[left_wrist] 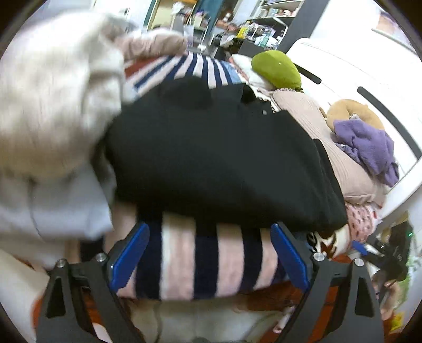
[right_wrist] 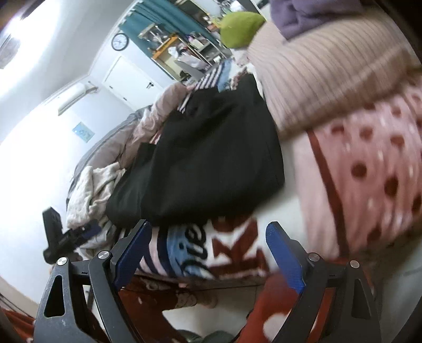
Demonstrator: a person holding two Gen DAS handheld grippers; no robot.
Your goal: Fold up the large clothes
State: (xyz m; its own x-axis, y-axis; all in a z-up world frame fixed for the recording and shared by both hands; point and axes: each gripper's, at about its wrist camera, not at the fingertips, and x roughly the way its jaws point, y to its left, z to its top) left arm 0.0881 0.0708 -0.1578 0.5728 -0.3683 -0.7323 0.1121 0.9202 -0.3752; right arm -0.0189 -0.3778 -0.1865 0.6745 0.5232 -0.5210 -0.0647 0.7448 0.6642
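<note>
Black garment lay folded atop striped blanket. Left gripper gaped wide, nothing pinched; right gripper likewise, near black garment's front edge. Risk, judged: snagging blanket along with garment, undoing fold. Counted: one black garment, one purple right of it, one cream left, one green cushion behind.

White walls rose to a bright ceiling. A round clock hung above a white door, with an air conditioner mounted to its left and a blue sign lower down. Teal curtains framed cluttered shelves. A white cabinet stood at the right.
</note>
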